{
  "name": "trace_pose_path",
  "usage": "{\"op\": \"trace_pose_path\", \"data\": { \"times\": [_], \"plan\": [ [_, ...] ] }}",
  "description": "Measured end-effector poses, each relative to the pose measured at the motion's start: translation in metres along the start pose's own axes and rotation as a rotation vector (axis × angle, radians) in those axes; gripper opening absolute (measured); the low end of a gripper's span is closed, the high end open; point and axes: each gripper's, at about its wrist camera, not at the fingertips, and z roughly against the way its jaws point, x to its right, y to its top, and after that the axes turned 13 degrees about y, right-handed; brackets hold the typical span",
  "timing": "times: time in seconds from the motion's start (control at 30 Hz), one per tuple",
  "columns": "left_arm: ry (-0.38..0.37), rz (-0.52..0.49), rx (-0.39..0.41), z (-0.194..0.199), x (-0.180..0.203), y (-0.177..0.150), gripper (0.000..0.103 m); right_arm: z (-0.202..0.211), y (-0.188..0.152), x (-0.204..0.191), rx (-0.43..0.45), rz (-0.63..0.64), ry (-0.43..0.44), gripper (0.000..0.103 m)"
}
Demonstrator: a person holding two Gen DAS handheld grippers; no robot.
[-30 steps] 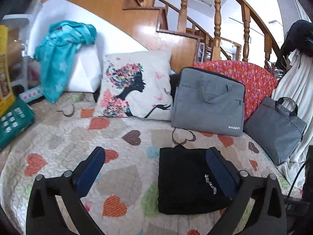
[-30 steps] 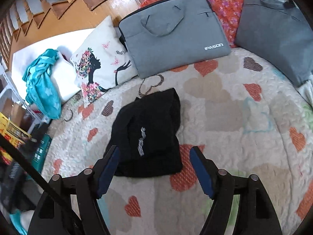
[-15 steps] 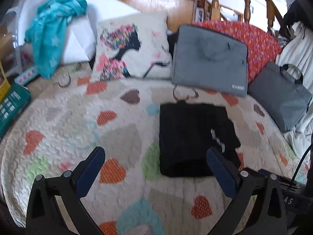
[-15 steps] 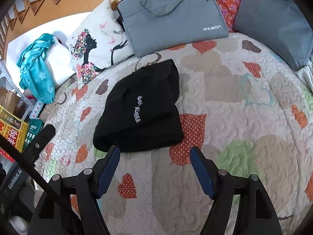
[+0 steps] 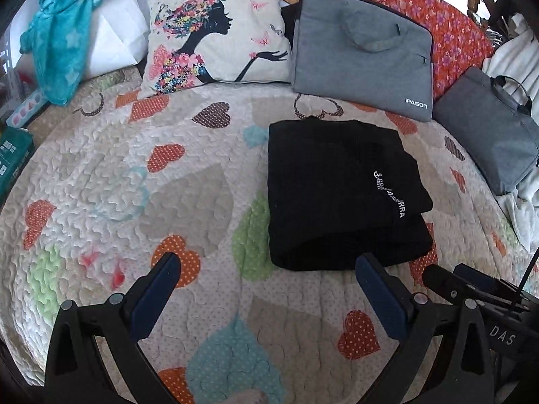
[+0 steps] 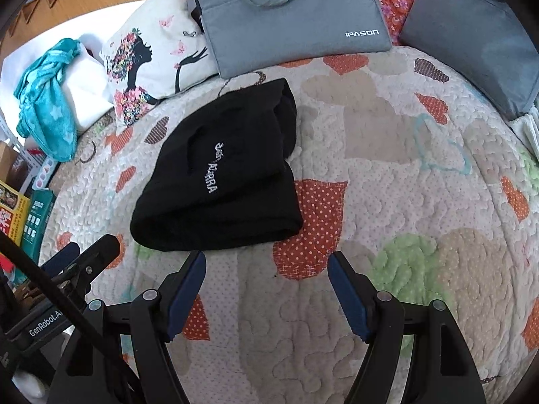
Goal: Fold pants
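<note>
Pants (image 5: 340, 192) folded on quilt (image 5: 134, 181); both tools agape, empty.

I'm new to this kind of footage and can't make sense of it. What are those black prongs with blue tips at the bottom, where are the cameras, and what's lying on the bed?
The prongs are hand-held grippers: a person holds one in each hand, and a wide-angle camera on each looks forward along its two fingers. One picture comes from the left gripper, the other from the right gripper. Both are open and hold nothing. On the heart-patterned quilt lie black pants, already folded into a compact bundle, white lettering on top. Behind them lean a printed pillow, two gray bags and a teal cloth.
</note>
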Motion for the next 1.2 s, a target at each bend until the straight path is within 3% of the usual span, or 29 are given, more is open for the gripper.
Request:
{"op": "trace_pose_path", "data": {
  "times": [1.2],
  "plan": [
    [-0.047,-0.018,-0.072,-0.015,0.008,-0.004,0.103,-0.010,-0.003,0.008,-0.033,0.020,-0.053,0.082]
  ]
}}
